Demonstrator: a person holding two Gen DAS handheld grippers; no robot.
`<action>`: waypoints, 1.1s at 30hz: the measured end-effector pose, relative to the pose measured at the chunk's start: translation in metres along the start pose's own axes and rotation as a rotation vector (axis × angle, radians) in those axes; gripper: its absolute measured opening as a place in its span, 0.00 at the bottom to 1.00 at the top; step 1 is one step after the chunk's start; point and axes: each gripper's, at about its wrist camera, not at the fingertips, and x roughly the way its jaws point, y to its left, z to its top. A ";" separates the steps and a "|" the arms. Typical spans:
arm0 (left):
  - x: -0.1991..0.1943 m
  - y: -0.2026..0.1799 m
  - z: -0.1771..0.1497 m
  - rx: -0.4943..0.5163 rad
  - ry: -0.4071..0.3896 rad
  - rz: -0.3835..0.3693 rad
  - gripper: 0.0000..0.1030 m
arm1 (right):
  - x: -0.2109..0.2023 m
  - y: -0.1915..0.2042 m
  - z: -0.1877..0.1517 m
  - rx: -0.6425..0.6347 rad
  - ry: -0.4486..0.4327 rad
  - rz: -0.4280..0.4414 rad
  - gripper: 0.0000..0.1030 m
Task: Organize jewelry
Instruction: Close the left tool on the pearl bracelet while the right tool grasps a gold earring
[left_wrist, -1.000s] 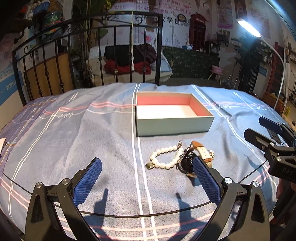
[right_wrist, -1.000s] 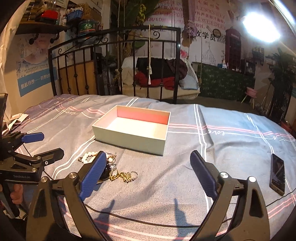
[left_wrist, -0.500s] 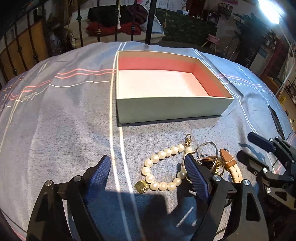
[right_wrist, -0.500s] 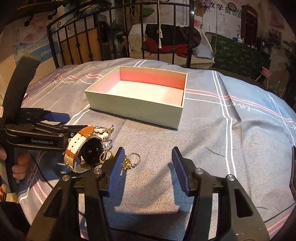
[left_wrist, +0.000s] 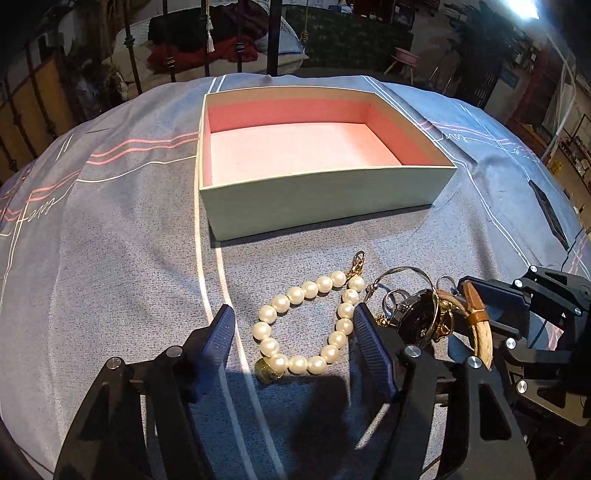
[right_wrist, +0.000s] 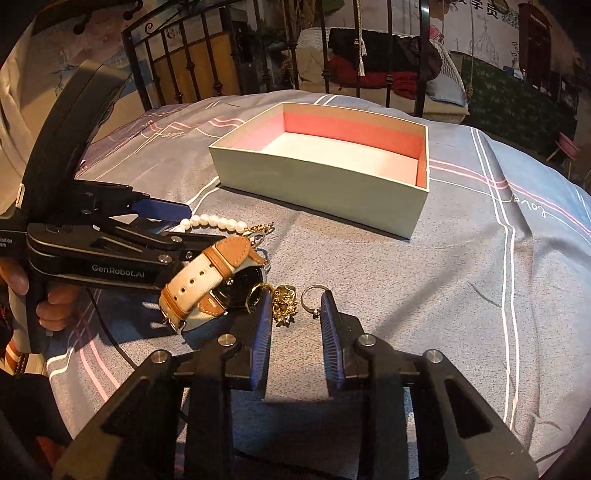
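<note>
A pale green box (left_wrist: 325, 192) with a pink inside stands empty on the bed; it also shows in the right wrist view (right_wrist: 321, 184). A pearl bracelet (left_wrist: 306, 325) lies before it, between the fingers of my open left gripper (left_wrist: 291, 325). A watch with a tan and cream strap (right_wrist: 210, 280) lies beside the pearls, with a gold chain (right_wrist: 284, 304) and a ring (right_wrist: 312, 297). My right gripper (right_wrist: 295, 314) is partly closed around the gold chain and ring, not touching them. The watch also shows in the left wrist view (left_wrist: 476, 325).
A blue-grey striped bedspread (left_wrist: 110, 240) covers the bed. A black iron bed frame (right_wrist: 229, 62) stands behind it. A dark phone (left_wrist: 550, 214) lies at the far right of the bed.
Both grippers have moved down and closer to the jewelry. The left fingers now flank the pearl bracelet. The right fingers have narrowed around the gold chain and ring.
</note>
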 end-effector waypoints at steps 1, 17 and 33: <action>-0.001 0.001 -0.001 0.000 -0.002 0.000 0.56 | 0.001 0.001 0.000 -0.004 0.004 0.005 0.22; 0.004 0.017 0.012 -0.098 -0.013 -0.103 0.56 | 0.004 0.006 -0.002 -0.036 0.012 -0.001 0.16; 0.004 0.013 0.005 -0.040 -0.017 -0.072 0.09 | 0.007 0.009 -0.003 -0.046 0.014 -0.012 0.16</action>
